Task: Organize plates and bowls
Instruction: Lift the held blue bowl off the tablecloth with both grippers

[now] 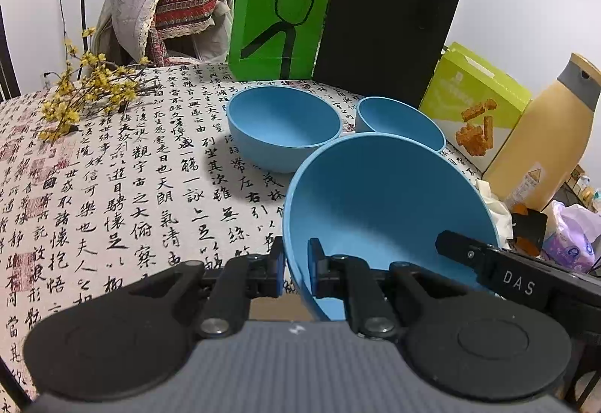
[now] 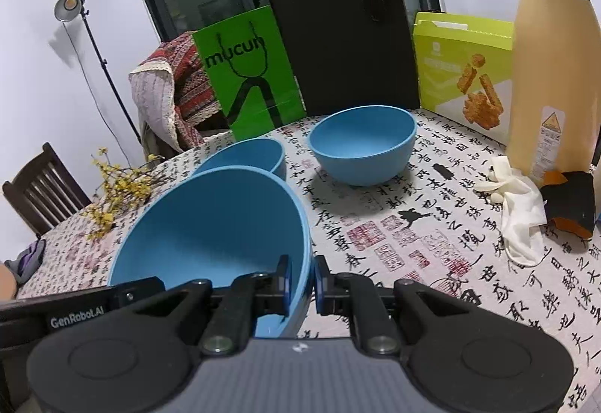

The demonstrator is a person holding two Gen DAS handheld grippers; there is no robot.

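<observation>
Both grippers hold one large blue bowl [image 1: 387,202] [image 2: 214,225] between them, just above the calligraphy tablecloth [image 1: 112,187]. My left gripper [image 1: 296,264] is shut on the bowl's left rim, one pad inside and one outside. On the opposite rim my right gripper [image 2: 302,281] is shut the same way. Each gripper's body also shows in the other's view. Two smaller blue bowls stand upright behind it: one [image 1: 283,127] [image 2: 244,153] before the green bag, half hidden in the right wrist view, and one [image 1: 398,120] [image 2: 364,142] before the black bag.
A green paper bag [image 1: 280,18], a black bag [image 1: 387,26], a yellow-green snack box [image 2: 465,71] and a tall tan bottle [image 2: 552,56] line the table's back and right. A white glove [image 2: 514,202] lies by the bottle. Yellow flower sprigs [image 1: 86,90] lie at left.
</observation>
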